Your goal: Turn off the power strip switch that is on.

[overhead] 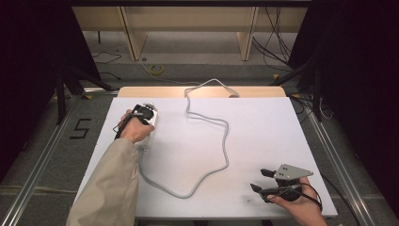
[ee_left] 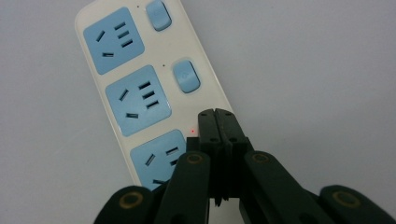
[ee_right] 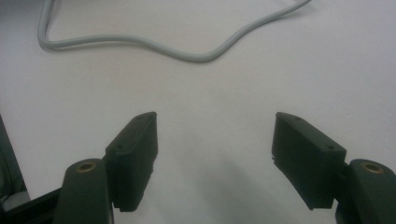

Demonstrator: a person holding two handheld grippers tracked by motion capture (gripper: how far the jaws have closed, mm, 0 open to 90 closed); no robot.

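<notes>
White table [overhead: 263, 127], power strip [ee_left: 140, 93] under our left claw [ee_left: 215, 114].

Our left gripper view shows that claw's jaws closed together with nothing between them, tips over the strip's near switch, which they hide; two blue switches [ee_left: 186, 76] lie beyond. From above, our hand covers most of the strip. Our right claw [overhead: 262, 180] hovers wide open and empty, the grey cable [ee_right: 154, 46] curling well ahead of it.
</notes>
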